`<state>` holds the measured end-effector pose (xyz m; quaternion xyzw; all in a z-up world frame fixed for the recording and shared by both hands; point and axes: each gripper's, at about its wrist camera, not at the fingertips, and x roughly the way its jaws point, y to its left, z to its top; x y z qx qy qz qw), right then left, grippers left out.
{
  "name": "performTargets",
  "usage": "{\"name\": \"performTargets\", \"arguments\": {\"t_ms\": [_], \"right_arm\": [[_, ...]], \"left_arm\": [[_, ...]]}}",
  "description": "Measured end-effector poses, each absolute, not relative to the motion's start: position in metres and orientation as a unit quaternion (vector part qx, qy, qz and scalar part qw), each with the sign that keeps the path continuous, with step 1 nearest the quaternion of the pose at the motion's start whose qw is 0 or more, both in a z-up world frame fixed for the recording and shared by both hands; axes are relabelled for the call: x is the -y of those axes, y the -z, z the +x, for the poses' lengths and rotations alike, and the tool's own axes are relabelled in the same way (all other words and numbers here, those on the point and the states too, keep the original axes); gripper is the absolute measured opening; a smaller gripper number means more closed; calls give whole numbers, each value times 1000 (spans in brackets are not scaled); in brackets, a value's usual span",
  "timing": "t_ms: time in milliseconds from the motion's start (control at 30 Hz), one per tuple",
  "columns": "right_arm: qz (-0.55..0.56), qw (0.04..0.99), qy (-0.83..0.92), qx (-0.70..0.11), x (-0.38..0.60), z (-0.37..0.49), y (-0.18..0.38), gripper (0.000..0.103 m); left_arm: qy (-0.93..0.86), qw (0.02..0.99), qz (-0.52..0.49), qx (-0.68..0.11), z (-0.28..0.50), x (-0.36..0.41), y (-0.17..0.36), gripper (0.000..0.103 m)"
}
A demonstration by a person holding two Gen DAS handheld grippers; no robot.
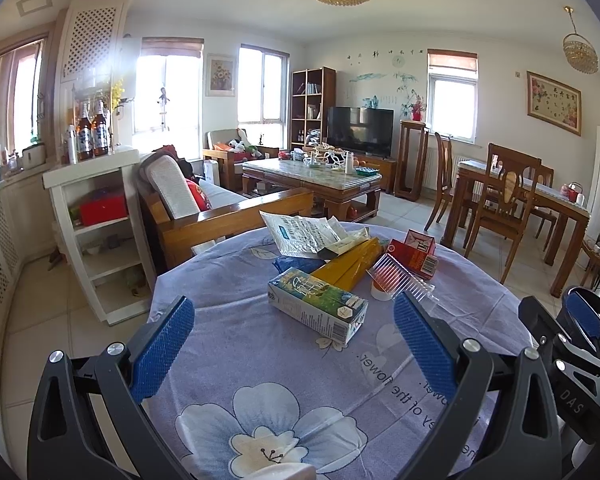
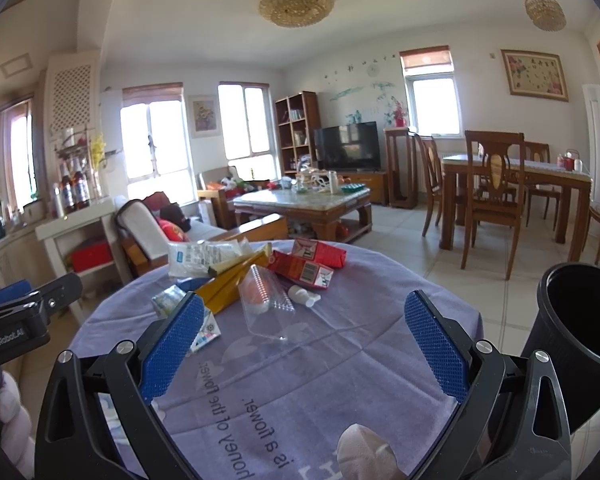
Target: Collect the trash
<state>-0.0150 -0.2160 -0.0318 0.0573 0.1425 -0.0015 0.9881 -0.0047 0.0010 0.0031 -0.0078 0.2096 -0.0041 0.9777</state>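
Your round table (image 1: 228,320), draped in a lilac flower-print cloth, carries all the trash in a cluster toward its far edge. Your left gripper (image 1: 294,344) hovers level above the near half of the table, fingers spread wide and holding nothing; the milk carton (image 1: 318,306) lies just beyond its tips. Your right gripper (image 2: 304,344) is posed alike, fingers spread and empty, over the near right part.

Only the right wrist view shows the black bin (image 2: 572,344), standing off the table's right edge. In the left view the yellow box (image 1: 350,262) lies behind the carton, with the white plastic bag (image 1: 300,232) and red carton (image 1: 414,254) farther back. The clear ribbed piece (image 2: 266,300), possibly a cup, lies centrally.
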Motion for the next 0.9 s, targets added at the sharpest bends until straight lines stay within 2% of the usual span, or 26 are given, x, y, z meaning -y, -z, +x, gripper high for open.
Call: {"name": "performTargets", "arguments": {"t_ms": [900], "right_arm": [[58,988,2,-143,217,-14,34,99]], "left_arm": [[4,977,-9,-213,-2,1,2,98]]}}
